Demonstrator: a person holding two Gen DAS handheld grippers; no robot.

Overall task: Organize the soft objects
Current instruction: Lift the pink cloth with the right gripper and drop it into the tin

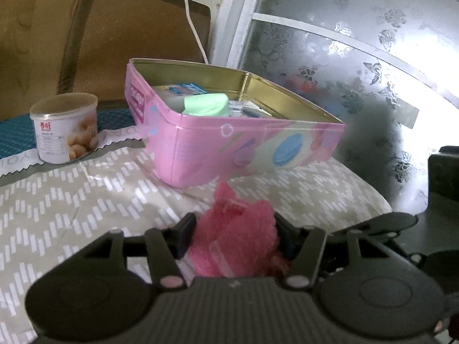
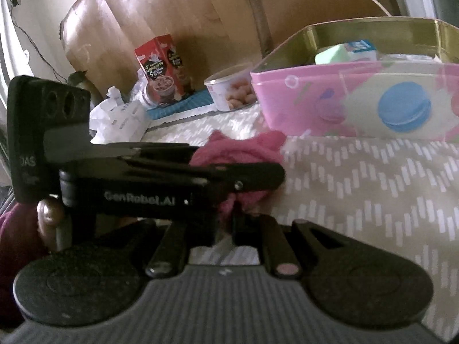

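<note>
Your largest landmark is the surface (image 1: 71,200), covered in a pale chevron cloth that looks padded, so anything pressed into it will sink a little. On it sits the pink tin (image 1: 200,149), open, gold inside, already holding a green block (image 1: 206,104) and some printed packets. Its walls are rigid and look sharp at the rim, so clear the near edge rather than drag fabric over it. To its left stands a small white can (image 1: 64,127), well apart from your work.

The task's thing is the pink cloth (image 1: 235,238), a fuzzy, crumpled wad lying just in front of the tin's near corner. Judge it as very light, limp and compressible: it will not slip, but it will droop and trail loose corners, and fuzz may snag on the pads.

Your left gripper (image 1: 233,239) stands partly open with the cloth bunched between its fingers (image 1: 185,236); the pads touch the fabric on both sides, but whether they truly press on it I cannot tell. Your right gripper (image 2: 239,223) is nearly closed, pinching a lower fold of the same cloth (image 2: 241,150).

Take hold at the thick middle of the bunch, not a stray edge, and gather deep so nothing hangs outside the tin
</note>
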